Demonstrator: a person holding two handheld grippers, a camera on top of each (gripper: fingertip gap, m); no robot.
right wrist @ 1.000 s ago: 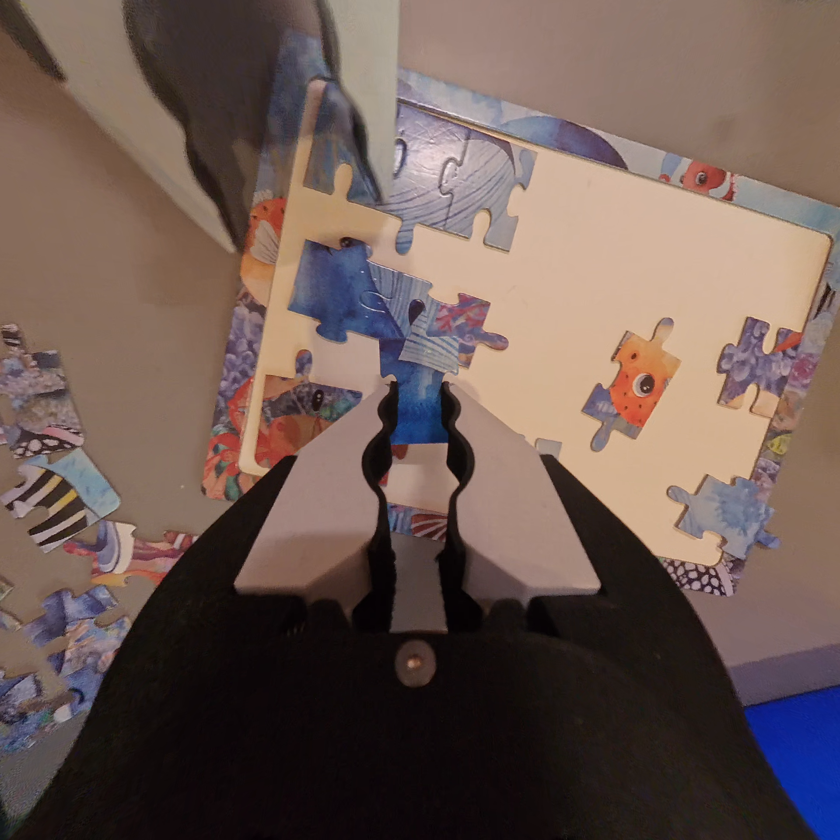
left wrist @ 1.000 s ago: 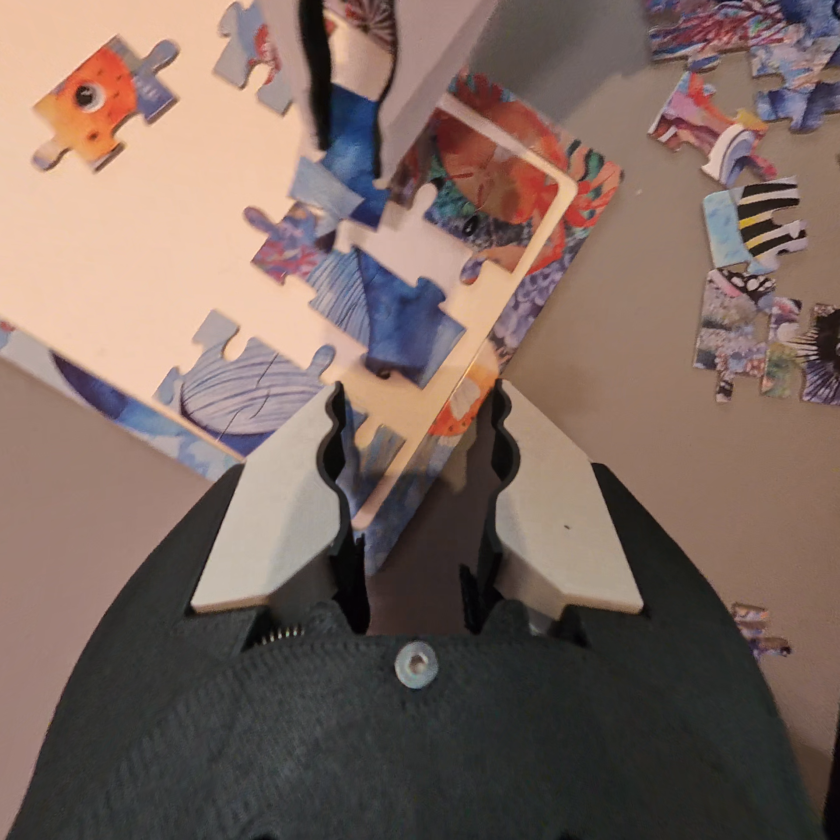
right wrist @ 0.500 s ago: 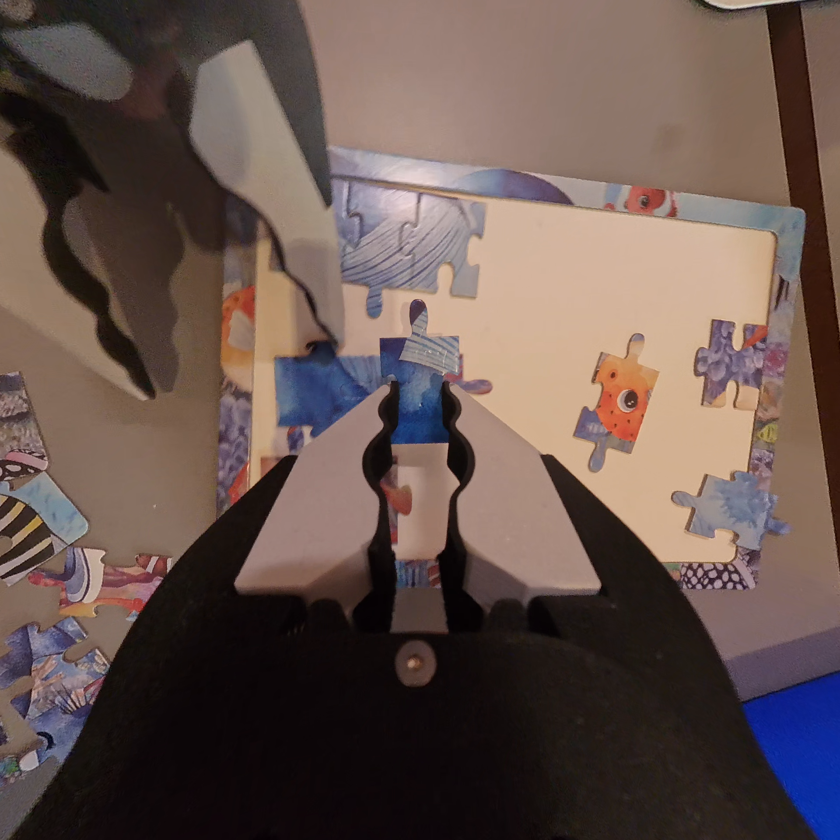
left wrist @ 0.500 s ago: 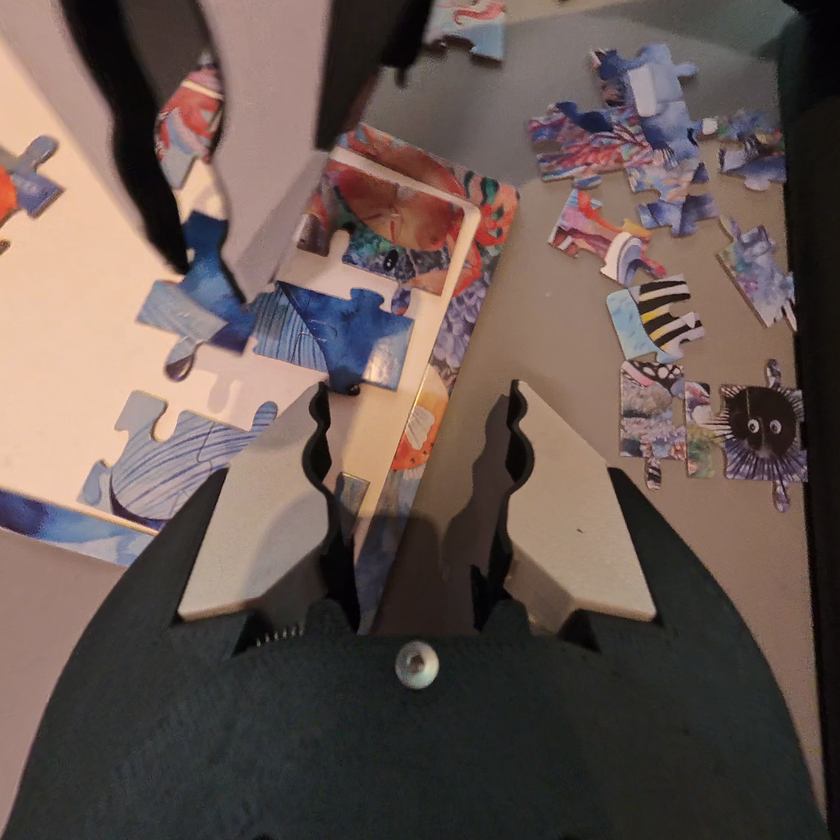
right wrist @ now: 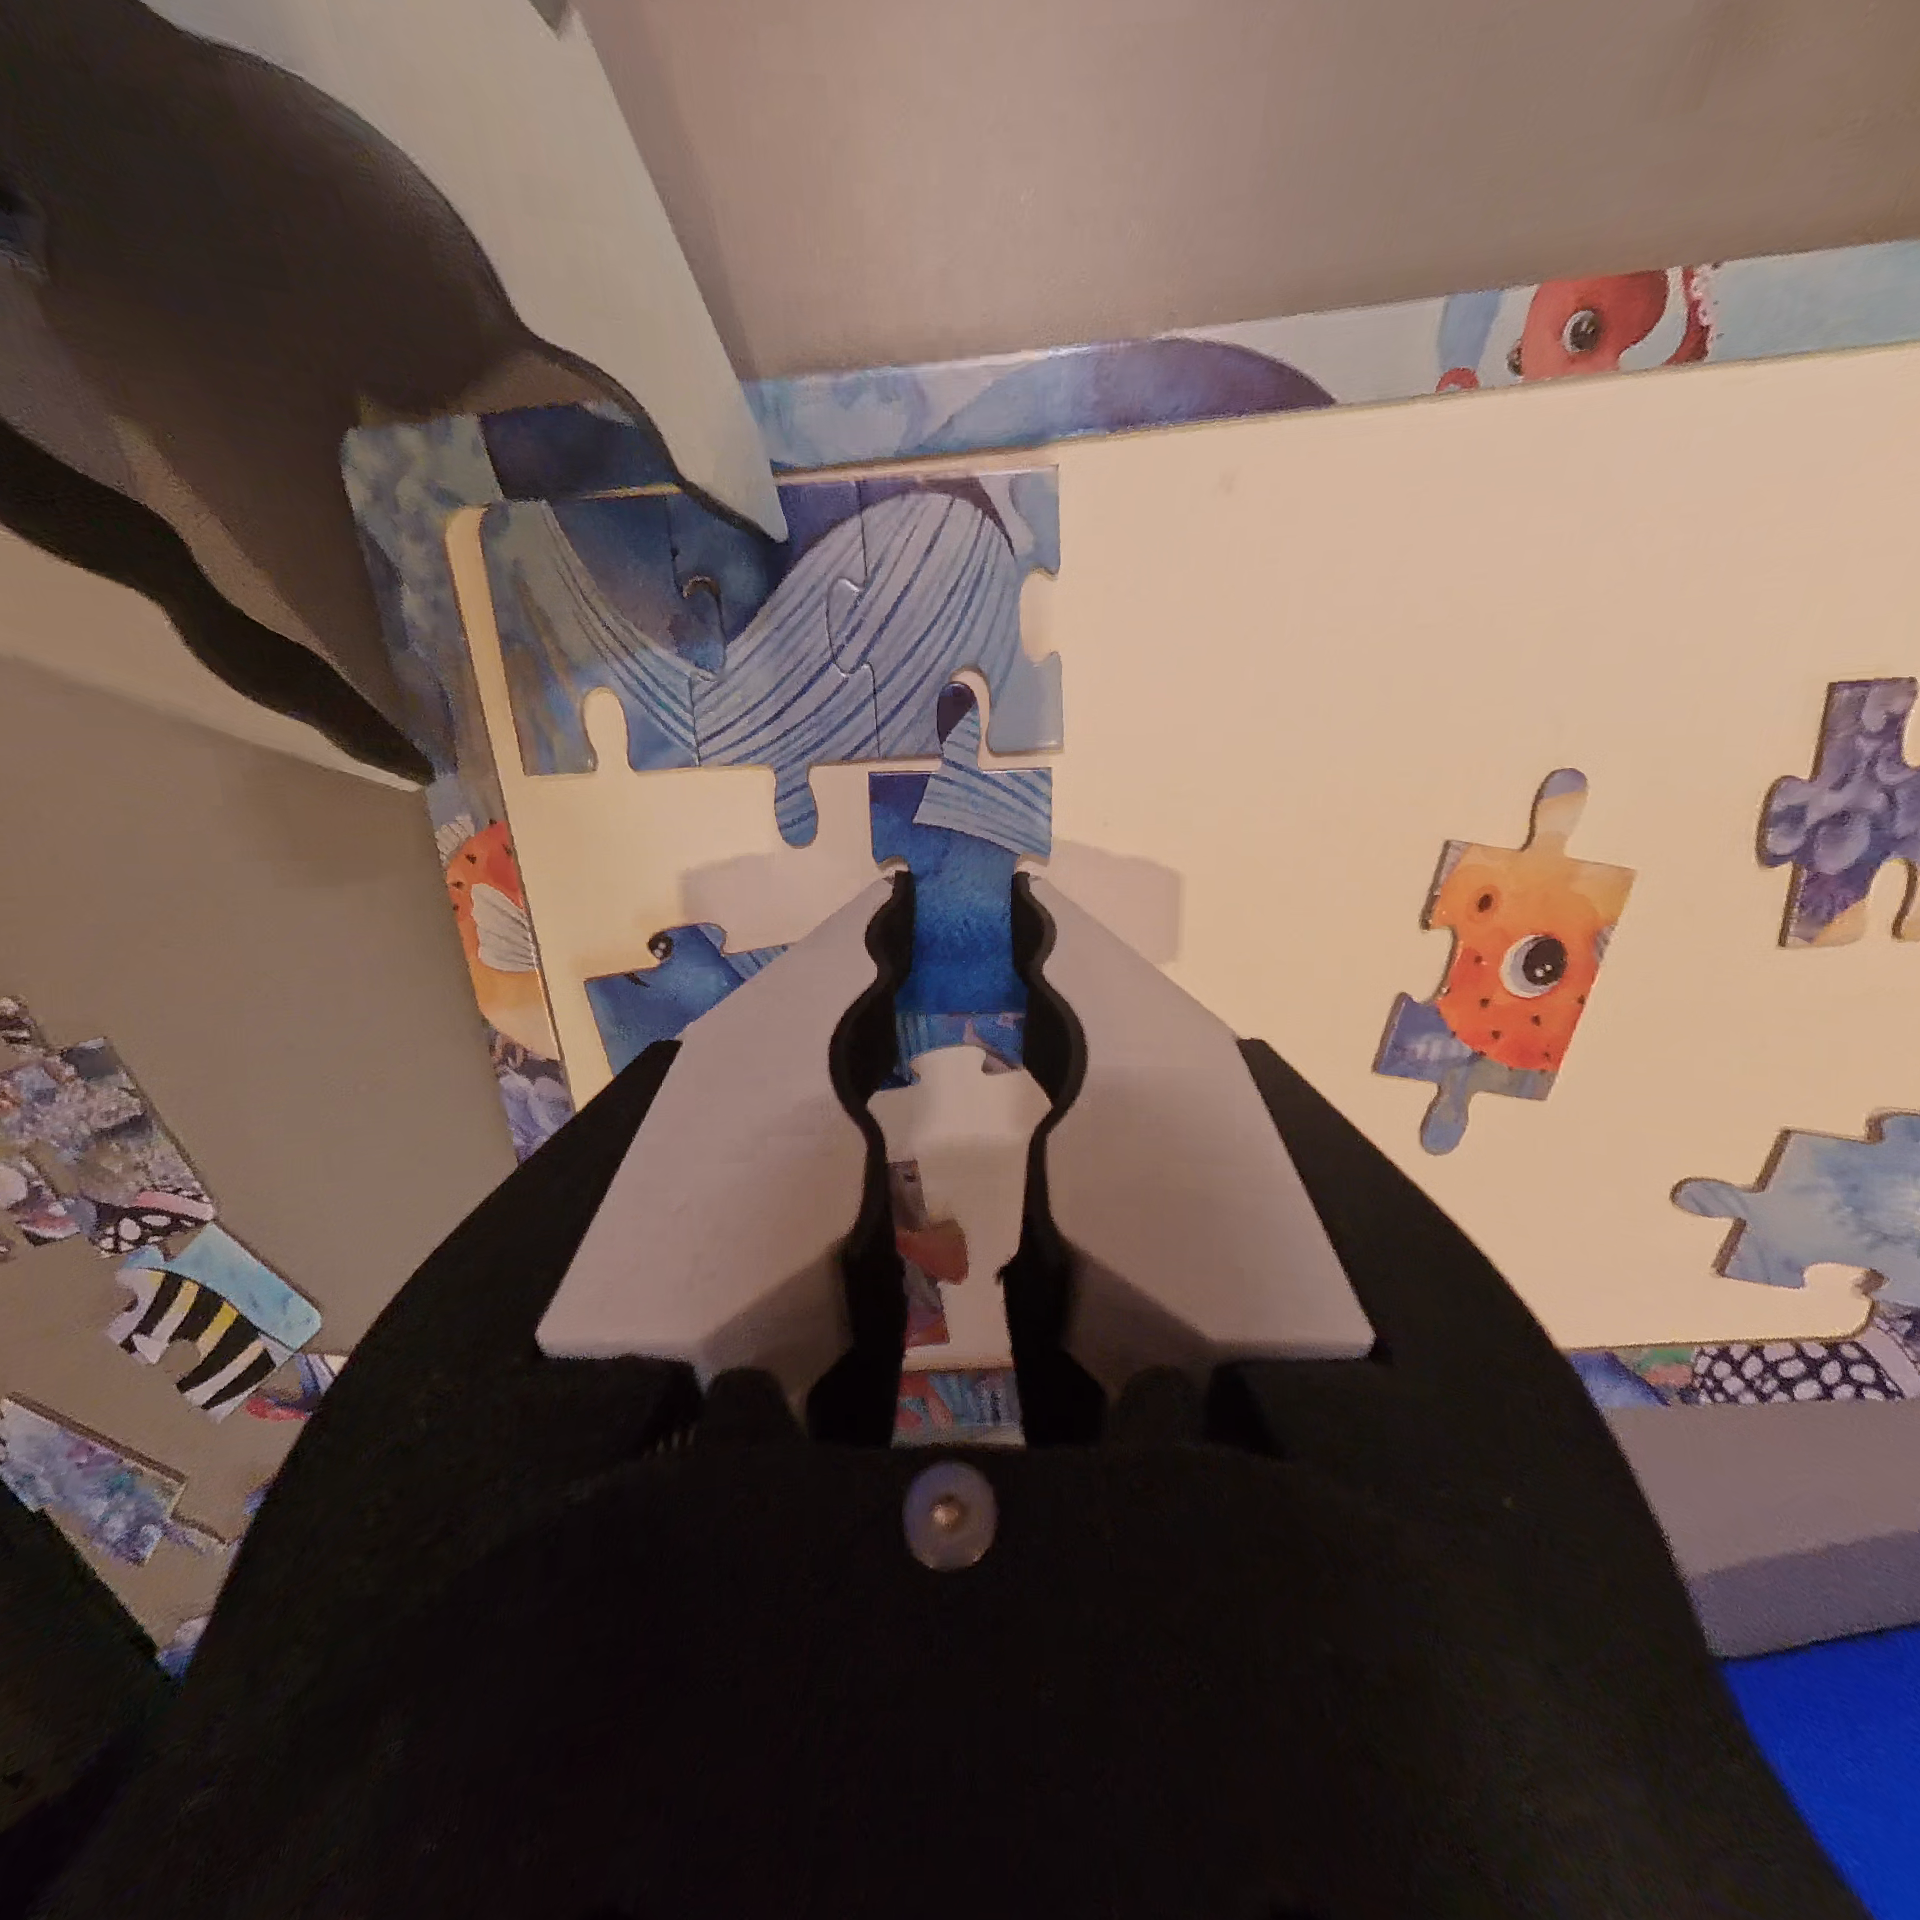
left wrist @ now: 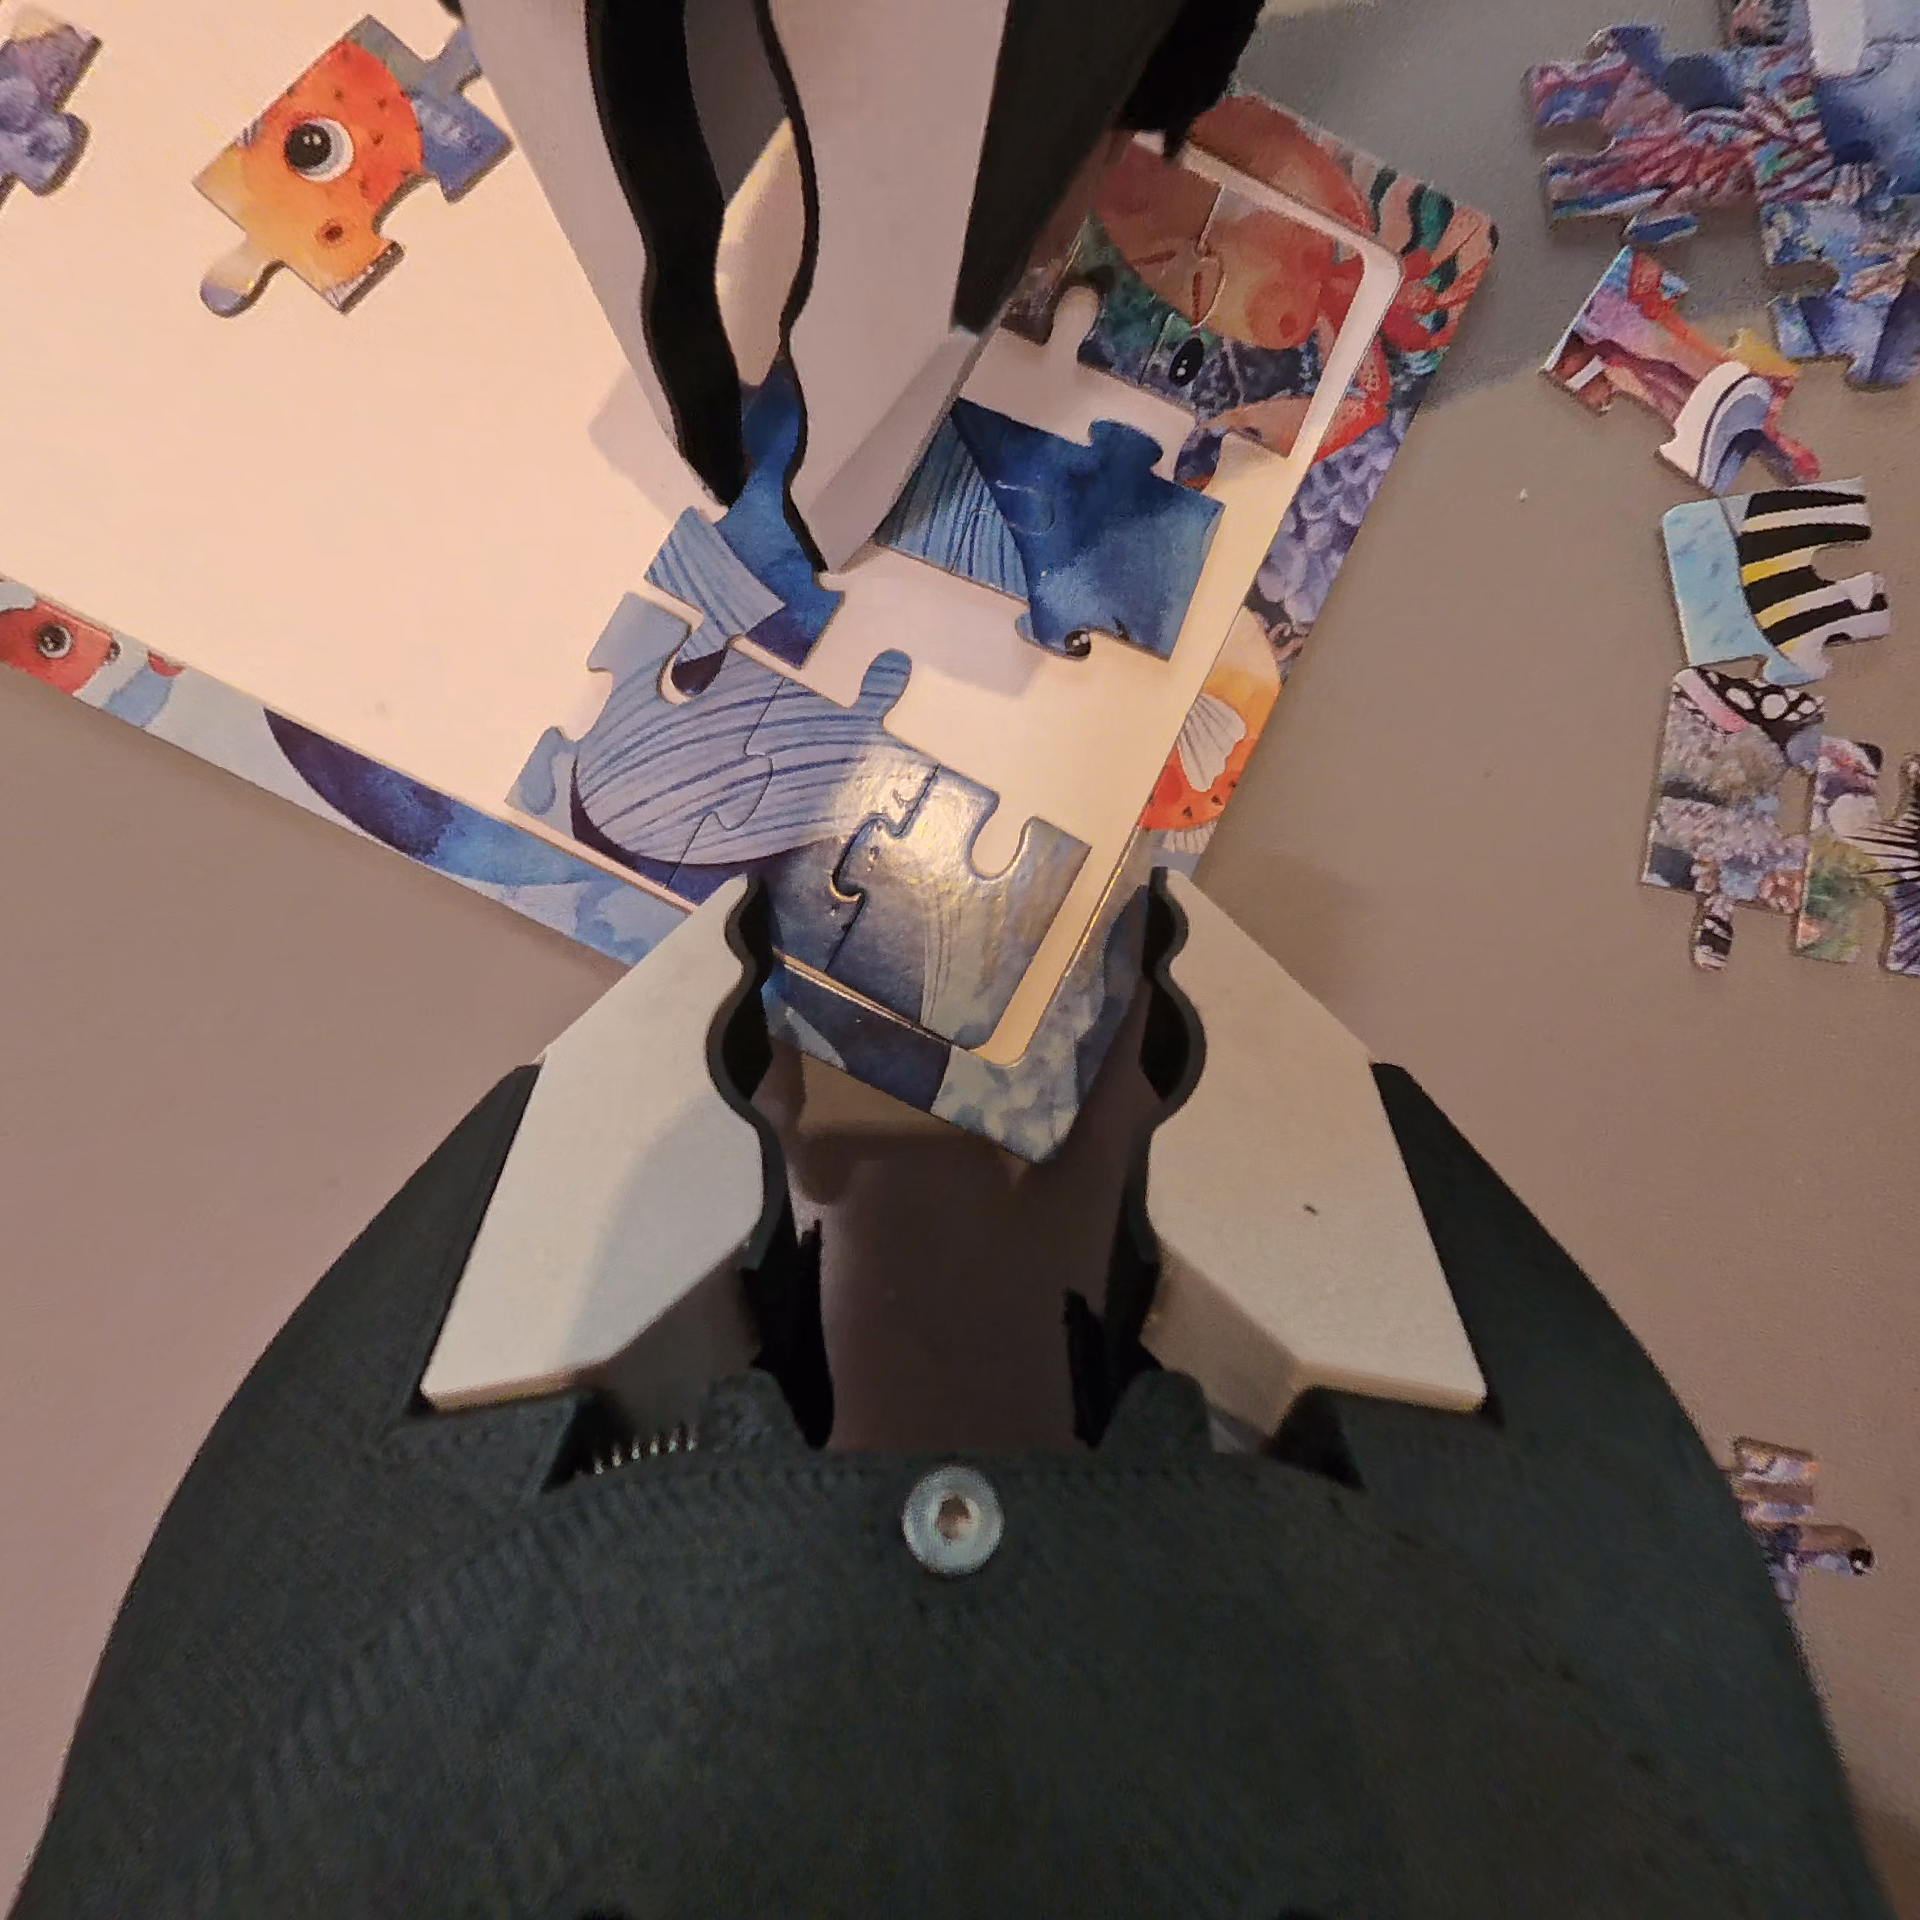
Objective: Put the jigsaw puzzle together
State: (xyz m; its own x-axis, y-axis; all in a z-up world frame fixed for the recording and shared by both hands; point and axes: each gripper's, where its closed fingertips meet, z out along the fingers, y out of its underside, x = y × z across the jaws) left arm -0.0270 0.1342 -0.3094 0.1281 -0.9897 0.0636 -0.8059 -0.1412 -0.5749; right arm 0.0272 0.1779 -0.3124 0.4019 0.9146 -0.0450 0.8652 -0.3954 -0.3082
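Note:
The puzzle tray (right wrist: 1351,623) has a cream base and a printed sea frame; it also shows in the left wrist view (left wrist: 312,468). A row of joined whale pieces (right wrist: 831,644) fills its top left corner and shows in the left wrist view (left wrist: 727,769). My right gripper (right wrist: 958,883) is shut on a dark blue piece (right wrist: 956,935), low over the base, with the piece's tab in the whale row's lower socket. My left gripper (left wrist: 956,904) is open and empty, straddling the tray's corner by the whale pieces. In the right wrist view one left fingertip (right wrist: 764,514) is at the corner whale piece.
In the tray lie an orange fish piece (right wrist: 1507,956), a purple piece (right wrist: 1849,810), a pale blue piece (right wrist: 1829,1216) and a dark blue piece with an eye (left wrist: 1070,530). Several loose pieces, one a striped piece (left wrist: 1766,582), lie on the grey table beside the tray. Tip to tip, the grippers are about 8 centimetres apart.
My right gripper has carried the blue piece up the tray to the whale row. My left gripper has moved onto the tray's corner and stays open.

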